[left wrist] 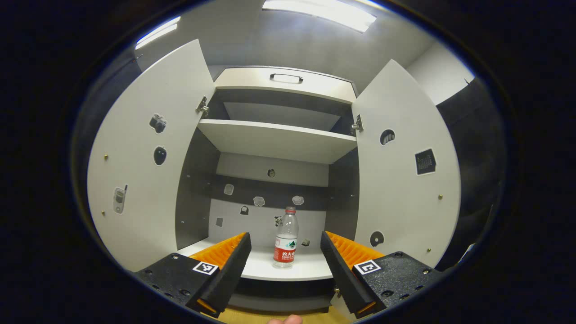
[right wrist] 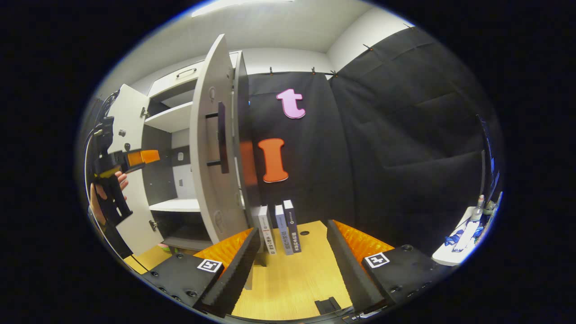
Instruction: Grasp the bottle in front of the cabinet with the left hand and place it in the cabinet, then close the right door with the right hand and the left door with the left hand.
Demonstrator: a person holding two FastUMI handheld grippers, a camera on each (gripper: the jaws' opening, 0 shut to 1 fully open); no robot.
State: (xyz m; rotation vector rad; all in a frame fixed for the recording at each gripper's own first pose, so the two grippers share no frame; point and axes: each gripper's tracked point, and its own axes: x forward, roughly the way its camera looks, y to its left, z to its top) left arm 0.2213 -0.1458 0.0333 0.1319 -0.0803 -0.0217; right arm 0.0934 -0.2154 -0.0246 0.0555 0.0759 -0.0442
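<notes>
Between the spread fingers of the left gripper [left wrist: 285, 265], which hold nothing, the bottle [left wrist: 286, 238] stands upright on the lower shelf [left wrist: 256, 265] inside the cabinet [left wrist: 279, 135], near its front edge. Both doors hang wide open, the left door [left wrist: 148, 157] and the right door [left wrist: 405, 175] swung out to either side. Over on the right, the right gripper [right wrist: 292, 265] is also open and empty above the wooden surface [right wrist: 297, 279], with three books [right wrist: 281, 227] standing just beyond it, beside the right door's edge.
</notes>
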